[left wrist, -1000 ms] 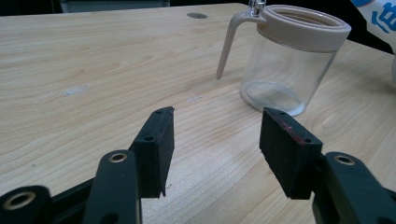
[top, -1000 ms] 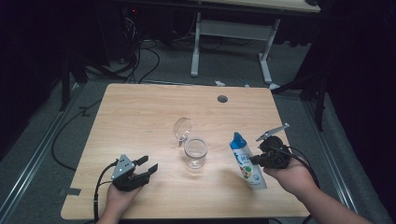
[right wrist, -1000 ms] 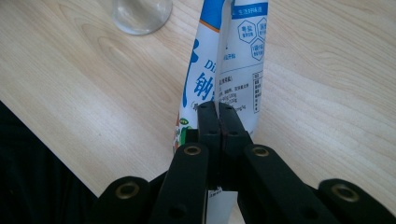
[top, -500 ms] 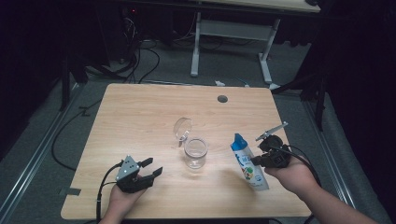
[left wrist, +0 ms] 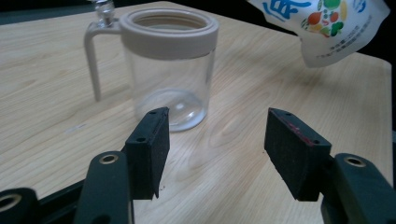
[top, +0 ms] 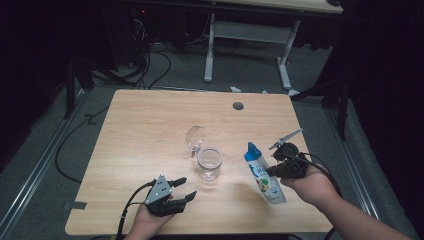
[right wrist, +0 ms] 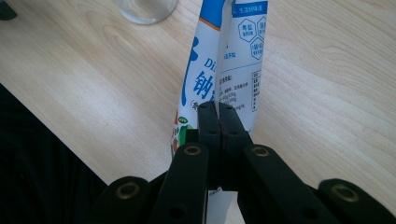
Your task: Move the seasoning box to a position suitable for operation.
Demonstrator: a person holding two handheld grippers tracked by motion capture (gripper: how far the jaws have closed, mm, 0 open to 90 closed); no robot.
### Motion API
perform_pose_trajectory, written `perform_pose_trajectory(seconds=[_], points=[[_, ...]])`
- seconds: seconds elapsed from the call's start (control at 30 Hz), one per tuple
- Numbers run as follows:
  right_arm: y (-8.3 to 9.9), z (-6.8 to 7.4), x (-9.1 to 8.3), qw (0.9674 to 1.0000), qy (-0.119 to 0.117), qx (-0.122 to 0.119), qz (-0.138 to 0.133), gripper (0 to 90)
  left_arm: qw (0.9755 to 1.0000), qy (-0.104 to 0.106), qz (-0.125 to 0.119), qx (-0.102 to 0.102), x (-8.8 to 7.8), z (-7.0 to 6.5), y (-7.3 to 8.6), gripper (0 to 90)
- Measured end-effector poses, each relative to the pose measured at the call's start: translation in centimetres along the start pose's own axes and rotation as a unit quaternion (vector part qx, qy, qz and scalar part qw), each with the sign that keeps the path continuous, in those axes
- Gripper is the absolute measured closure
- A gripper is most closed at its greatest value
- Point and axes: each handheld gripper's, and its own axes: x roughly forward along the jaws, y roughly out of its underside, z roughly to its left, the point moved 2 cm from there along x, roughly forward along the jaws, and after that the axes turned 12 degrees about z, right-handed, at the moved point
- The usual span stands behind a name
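Pouch (top: 264,175) and jar (top: 209,163) are the two things in hand, and they will handle very differently. The pouch is a soft, flat-sided refill bag, white and blue with printing, limp enough to fold along its middle in the right gripper view; it probably weighs little and will sag or swing if held by one edge, so a pinch across the flat lower seam, as now, looks the safest hold. The right gripper (top: 276,170) has its jaws clamped together on that lower part, and the bag is held tilted just above the bench (top: 150,125), at about 3 o'clock from the jar and apart from it. The jar is clear, rigid and likely slippery and breakable (glass or hard plastic, I cannot tell which), with a pale collar around its mouth and a thin bent handle; the body below the collar seems the best place to grip. It stands upright near the bench's middle, open and empty as far as the clear wall shows. Its hinged lid (top: 195,136) is swung back at about 11 o'clock. The left gripper (top: 181,188) sits at about 7 o'clock from the jar, its jaws apart and just opened wider, with nothing between them.
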Motion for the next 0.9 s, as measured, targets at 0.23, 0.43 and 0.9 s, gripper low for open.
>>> perform_pose_trajectory(seconds=[0.23, 0.43, 0.9], points=[[-0.2, 0.2, 0.1, 0.9999, 0.0, -0.004, 0.013, 90.0, 0.9998, 0.013, -0.016, 0.002, 0.9, -1.1, -1.4, 39.9], [-0.3, 0.3, 0.3, 0.9997, 0.001, -0.01, 0.024, 90.0, 0.9995, 0.022, -0.021, 0.007, 2.1, -2.2, -2.1, 39.5], [-1.2, 1.4, -0.8, 0.9988, 0.001, -0.024, 0.042, 90.0, 0.9977, 0.046, -0.005, 0.05, 5.9, -5.6, -3.4, 35.5]])
